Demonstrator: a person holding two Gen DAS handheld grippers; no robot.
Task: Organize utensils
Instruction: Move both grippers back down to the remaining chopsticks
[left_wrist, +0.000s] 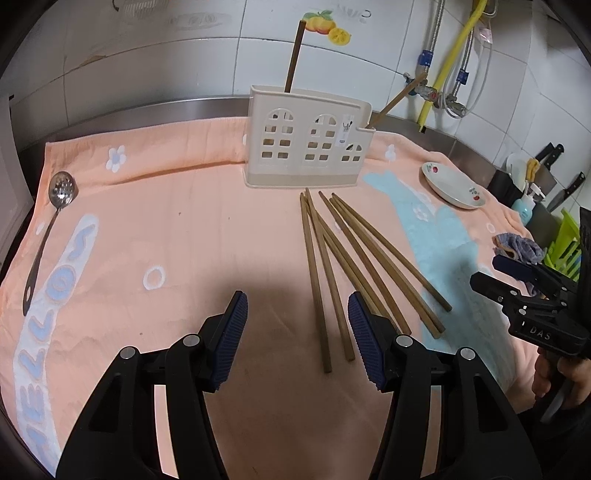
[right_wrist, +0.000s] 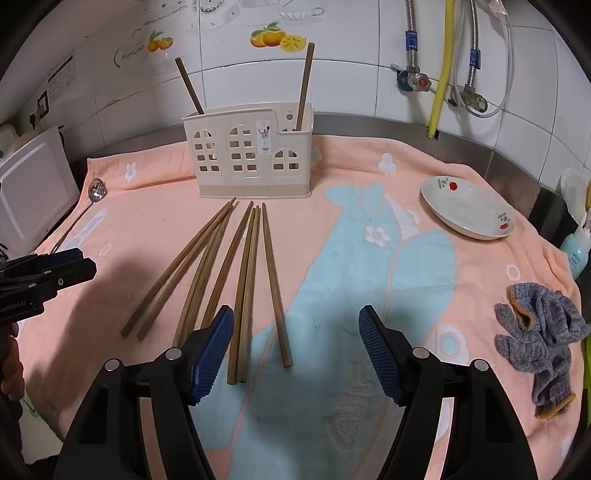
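Several brown wooden chopsticks (left_wrist: 351, 266) (right_wrist: 236, 280) lie fanned out on the peach towel in front of a cream utensil holder (left_wrist: 306, 147) (right_wrist: 251, 155). Two chopsticks stand in the holder, one at each end (right_wrist: 190, 88) (right_wrist: 306, 85). A slotted metal spoon (left_wrist: 48, 229) (right_wrist: 86, 206) lies at the towel's left edge. My left gripper (left_wrist: 297, 332) is open and empty, just left of the chopsticks' near ends. My right gripper (right_wrist: 295, 350) is open and empty, with the chopsticks' near ends by its left finger (right_wrist: 212, 350).
A white dish with red flowers (left_wrist: 454, 184) (right_wrist: 469, 206) sits at the right. A grey-blue cloth (right_wrist: 539, 339) (left_wrist: 521, 249) lies crumpled at the towel's right edge. Knives and a soap bottle (left_wrist: 524, 206) stand beyond it. A tiled wall with pipes is behind.
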